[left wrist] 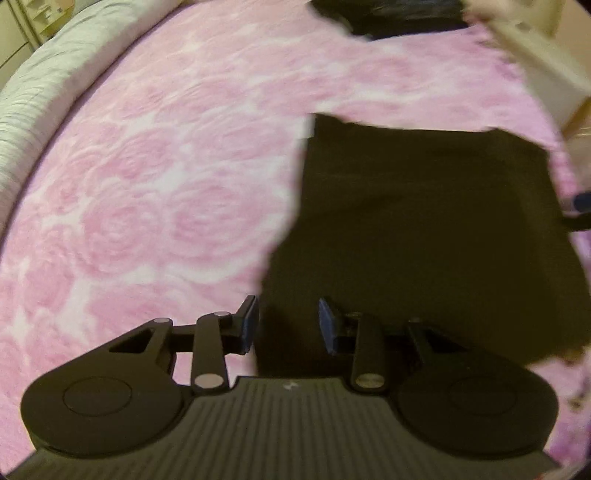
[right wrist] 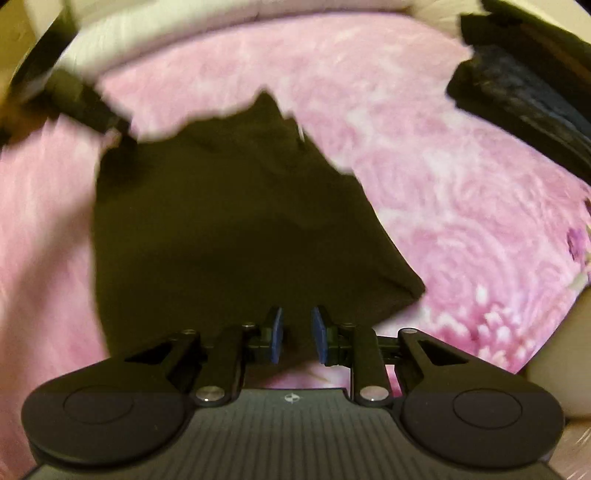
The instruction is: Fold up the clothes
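A dark garment (left wrist: 424,229) lies partly folded on the pink rose-patterned blanket (left wrist: 166,166). My left gripper (left wrist: 289,326) is open, low over the garment's near left edge, with cloth showing in the gap between its blue pads. In the right wrist view the same garment (right wrist: 229,221) fills the middle, and my right gripper (right wrist: 297,339) is narrowly open with the garment's near hem lying between its pads. The left gripper (right wrist: 92,107) shows blurred at the garment's far left corner. Only a tip of the right gripper (left wrist: 578,206) shows at the frame's right edge.
A stack of dark folded clothes (right wrist: 517,96) sits at the far right of the blanket (right wrist: 461,221), also seen as the dark stack (left wrist: 388,14) at the top. Pale grey bedding (left wrist: 44,81) borders the blanket's left side. A white box-like object (left wrist: 546,55) stands at the upper right.
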Motion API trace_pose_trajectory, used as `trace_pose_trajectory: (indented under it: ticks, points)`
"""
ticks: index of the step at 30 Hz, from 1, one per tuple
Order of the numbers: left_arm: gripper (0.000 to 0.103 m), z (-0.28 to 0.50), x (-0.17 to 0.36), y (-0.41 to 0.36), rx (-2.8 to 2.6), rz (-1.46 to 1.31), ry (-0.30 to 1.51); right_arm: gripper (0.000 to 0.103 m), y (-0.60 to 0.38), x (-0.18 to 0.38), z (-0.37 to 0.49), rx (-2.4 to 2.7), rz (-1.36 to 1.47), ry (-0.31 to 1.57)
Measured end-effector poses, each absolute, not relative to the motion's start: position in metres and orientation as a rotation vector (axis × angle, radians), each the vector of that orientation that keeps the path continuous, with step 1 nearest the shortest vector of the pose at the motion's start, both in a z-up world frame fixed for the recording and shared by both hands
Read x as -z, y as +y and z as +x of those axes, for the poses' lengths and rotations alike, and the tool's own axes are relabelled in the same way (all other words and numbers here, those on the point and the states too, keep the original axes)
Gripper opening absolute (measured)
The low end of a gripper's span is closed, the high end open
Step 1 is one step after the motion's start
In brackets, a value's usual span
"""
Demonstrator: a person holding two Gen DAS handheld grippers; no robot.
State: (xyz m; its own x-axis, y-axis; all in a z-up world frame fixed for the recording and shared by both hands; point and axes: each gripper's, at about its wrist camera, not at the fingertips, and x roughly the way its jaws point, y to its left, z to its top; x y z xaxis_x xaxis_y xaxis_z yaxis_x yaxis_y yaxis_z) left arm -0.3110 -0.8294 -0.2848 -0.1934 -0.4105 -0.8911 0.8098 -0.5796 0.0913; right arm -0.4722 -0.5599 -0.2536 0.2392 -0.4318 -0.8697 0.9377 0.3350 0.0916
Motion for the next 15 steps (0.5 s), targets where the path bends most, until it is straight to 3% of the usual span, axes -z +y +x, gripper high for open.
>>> trace_pose_trajectory:
  ticks: [4,8,15]
  points:
    - [0.031,-0.319,0.317,-0.804,1.907,1.283,0.507,0.024,-0.552,0.242,-0.421,1.052,0.755,0.736]
    - [0.038,-0.3,0.343,-0.807,1.906,1.252,0.559,0.024,-0.543,0.264,-0.381,1.017,0.701,0.803]
    - [0.038,-0.298,0.329,-0.799,1.858,1.249,0.518,0.024,-0.505,0.294,-0.405,1.082,0.732,0.927]
